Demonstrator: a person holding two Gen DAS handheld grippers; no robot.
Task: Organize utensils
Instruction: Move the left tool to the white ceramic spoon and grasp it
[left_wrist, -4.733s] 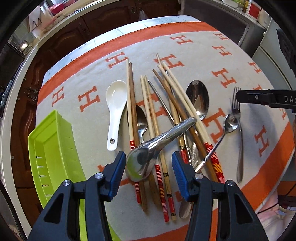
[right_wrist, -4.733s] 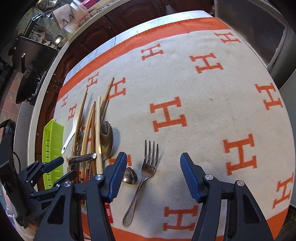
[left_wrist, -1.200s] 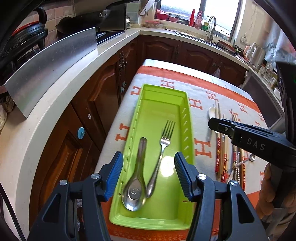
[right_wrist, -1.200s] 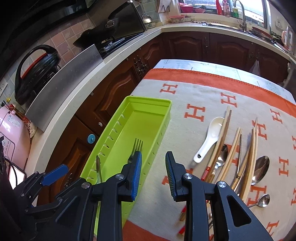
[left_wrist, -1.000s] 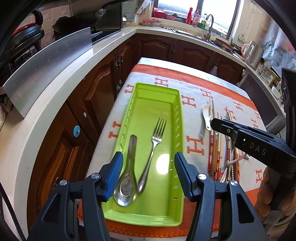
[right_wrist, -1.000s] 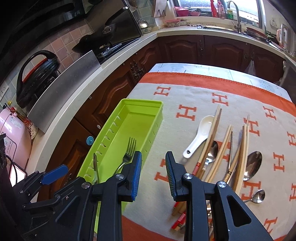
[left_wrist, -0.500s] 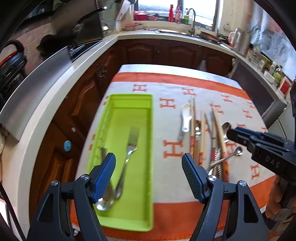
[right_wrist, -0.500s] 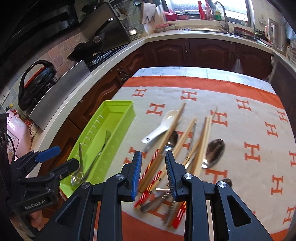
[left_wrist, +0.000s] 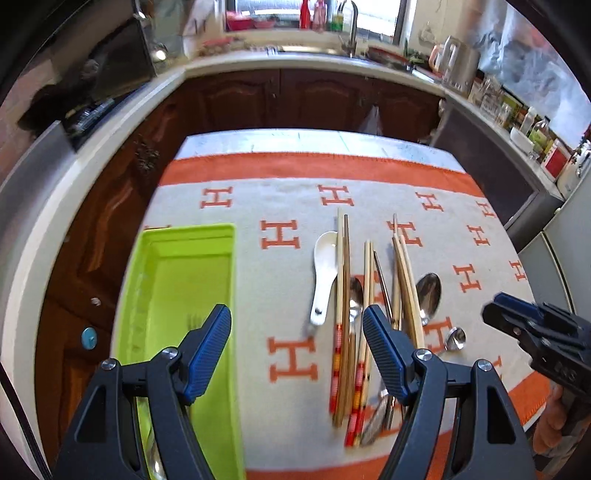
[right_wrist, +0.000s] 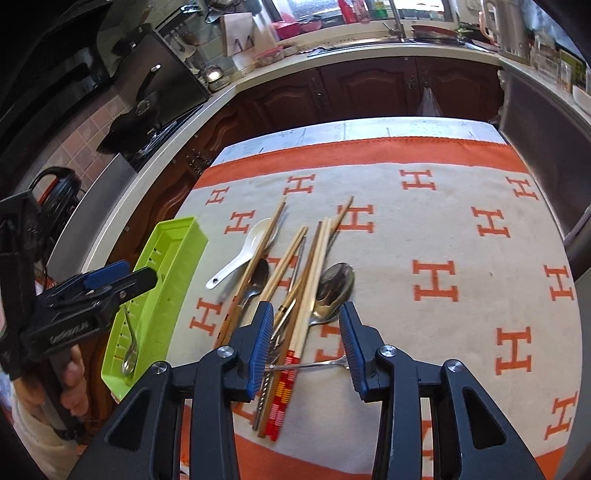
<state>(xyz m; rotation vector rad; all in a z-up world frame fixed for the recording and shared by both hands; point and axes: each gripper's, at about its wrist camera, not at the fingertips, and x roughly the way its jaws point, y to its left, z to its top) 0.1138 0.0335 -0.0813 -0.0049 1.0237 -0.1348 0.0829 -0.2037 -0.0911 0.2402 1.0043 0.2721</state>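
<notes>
Utensils (right_wrist: 295, 288): most lie heaped on the table directly ahead of the right tongs (right_wrist: 306, 345), opening and empty; left tongs (left_wrist: 297, 354) released; green tray (right_wrist: 162, 273) leftward holds few.
</notes>
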